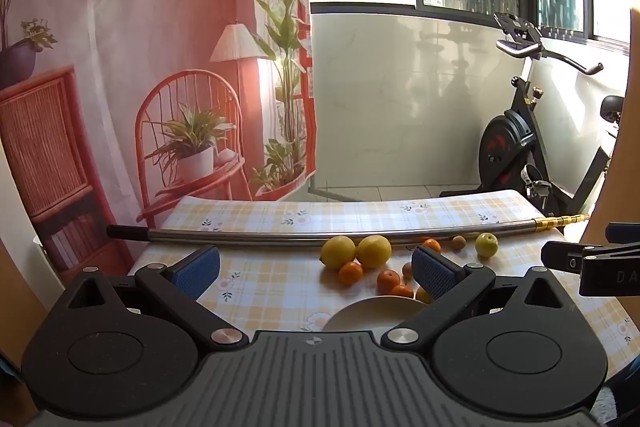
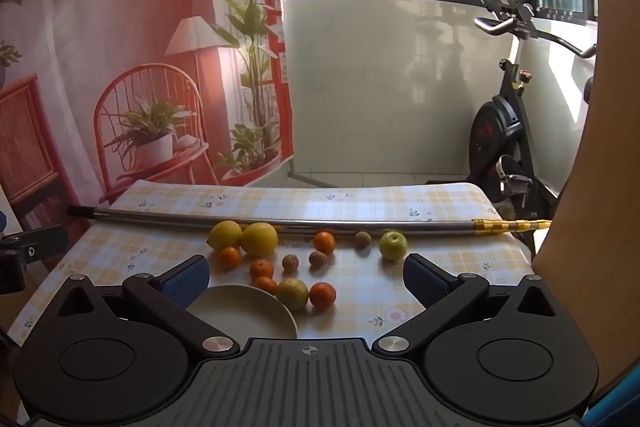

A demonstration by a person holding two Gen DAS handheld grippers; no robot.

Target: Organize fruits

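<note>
Now both claws hang spread wide over the tabletop (image 2: 400,203), gripping nothing: the left claw (image 1: 316,267) and the right claw (image 2: 306,277). At 6 o'clock under the right claw sits a pale plate (image 2: 240,315), bare. Touching its rim at 2 o'clock lie a small orange (image 2: 266,285) and a yellow-green fruit (image 2: 293,293). Farther out, at 12 o'clock, two lemons (image 2: 259,238) rest against a metal pole (image 2: 280,221); a green apple (image 2: 393,245) sits at 1 o'clock, with brown kiwis (image 2: 319,259) scattered between.
</note>
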